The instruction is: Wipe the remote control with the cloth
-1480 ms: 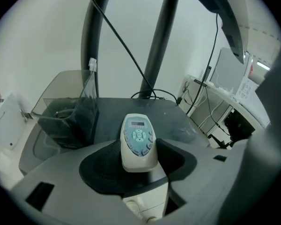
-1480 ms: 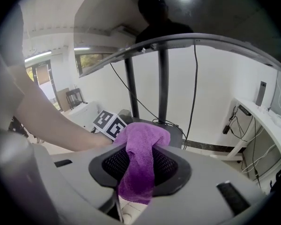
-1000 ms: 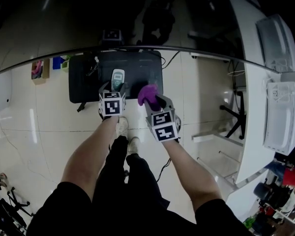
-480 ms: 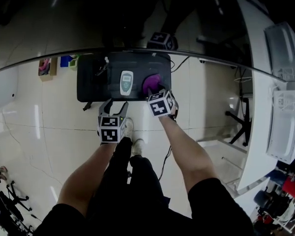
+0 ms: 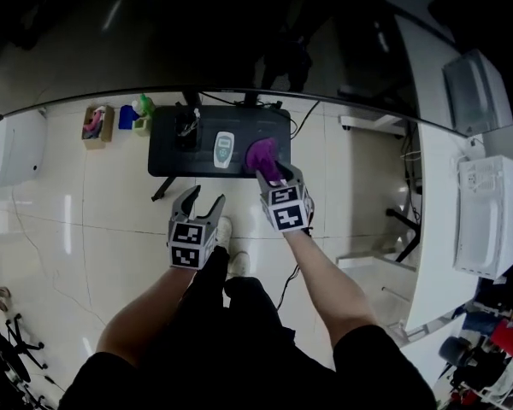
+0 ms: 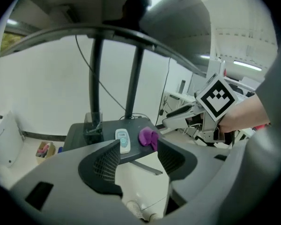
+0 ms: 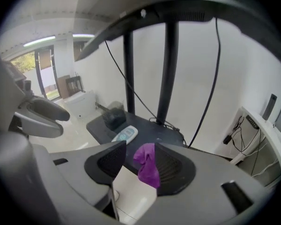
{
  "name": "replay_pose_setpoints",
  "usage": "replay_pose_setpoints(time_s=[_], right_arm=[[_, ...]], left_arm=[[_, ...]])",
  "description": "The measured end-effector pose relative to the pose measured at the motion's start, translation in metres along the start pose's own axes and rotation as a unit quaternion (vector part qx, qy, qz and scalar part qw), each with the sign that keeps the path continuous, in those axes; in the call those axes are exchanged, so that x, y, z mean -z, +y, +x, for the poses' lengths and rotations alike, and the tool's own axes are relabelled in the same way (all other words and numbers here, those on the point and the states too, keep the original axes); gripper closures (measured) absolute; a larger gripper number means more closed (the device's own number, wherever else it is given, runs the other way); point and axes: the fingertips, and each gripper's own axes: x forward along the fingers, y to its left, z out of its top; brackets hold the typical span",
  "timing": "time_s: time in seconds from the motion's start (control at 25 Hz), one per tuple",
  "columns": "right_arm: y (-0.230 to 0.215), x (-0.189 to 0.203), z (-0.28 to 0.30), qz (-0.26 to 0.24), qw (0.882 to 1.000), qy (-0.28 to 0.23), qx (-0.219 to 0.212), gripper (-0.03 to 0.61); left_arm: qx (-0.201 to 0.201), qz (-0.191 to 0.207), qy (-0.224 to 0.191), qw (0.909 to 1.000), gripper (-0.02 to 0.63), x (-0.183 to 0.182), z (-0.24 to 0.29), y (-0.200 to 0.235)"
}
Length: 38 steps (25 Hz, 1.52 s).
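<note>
A white remote control [image 5: 224, 149] [image 6: 123, 140] [image 7: 125, 134] lies face up on the small black table [image 5: 175, 162]. The purple cloth [image 5: 264, 155] [image 6: 149, 138] [image 7: 148, 166] sits at the table's front right edge and hangs down. My right gripper [image 5: 274, 175] [image 7: 136, 156] has the cloth between its jaws. The jaws are opening: the cloth rests against the right-hand pad, and the left-hand pad stands apart from it. My left gripper [image 5: 203, 199] [image 6: 138, 156] hovers open and empty in front of the table, short of the remote.
A dark holder with cables [image 5: 186, 128] stands on the table's left part, with two black poles [image 7: 167, 64] behind. Colourful small items [image 5: 95, 121] and a white appliance [image 5: 12, 149] sit on the floor at left. A white counter [image 5: 436, 229] runs along the right. The person's shoes [image 5: 227, 246] are below the grippers.
The left gripper has drawn back from the remote towards the person, leaving it on the table. The right gripper stays at the table's front edge with the cloth, its jaws wider.
</note>
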Motion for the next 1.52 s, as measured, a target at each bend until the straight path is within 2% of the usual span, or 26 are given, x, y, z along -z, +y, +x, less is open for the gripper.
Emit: replay_pose_setpoints(time_s=[0.08,0.12,0.24,0.52,0.6,0.76,0.92,1.16,1.52], right_arm=[[0.014,-0.022,-0.047,0.005,0.999,-0.038,-0.005,0.365],[0.02,-0.032,-0.07,0.008,0.998,-0.056,-0.005,0.41],[0.038,-0.058,-0.134,0.013,0.995,-0.101,-0.004,0.449],[0.1,-0.078,-0.235,0.007,0.988,-0.155,-0.006,0.529],[0.117,-0.083,-0.248,0.007,0.986,-0.166,-0.001,0.545],[0.143,-0.097,-0.266,0.01,0.983,-0.183,0.018,0.561],[0.155,-0.105,-0.277,0.011,0.981,-0.192,0.027,0.561],[0.152,-0.103,-0.283,-0.011,0.981,-0.194,0.016,0.561],[0.144,-0.105,-0.3,-0.025,0.978,-0.206,0.003,0.561]], left_arm=[[0.01,0.02,-0.023,0.9995,0.391,-0.019,-0.03,-0.019],[0.015,0.032,-0.034,0.9988,0.397,-0.029,-0.044,-0.027],[0.028,0.065,-0.069,0.9951,0.423,-0.054,-0.084,-0.051],[0.06,0.119,-0.131,0.9823,0.526,-0.094,-0.161,-0.076],[0.072,0.133,-0.14,0.9785,0.563,-0.096,-0.177,-0.073],[0.094,0.157,-0.145,0.9724,0.597,-0.093,-0.206,-0.065],[0.097,0.177,-0.157,0.9668,0.597,-0.096,-0.226,-0.062],[0.073,0.162,-0.171,0.9691,0.597,-0.1,-0.228,-0.071],[0.06,0.156,-0.169,0.9713,0.597,-0.101,-0.224,-0.102]])
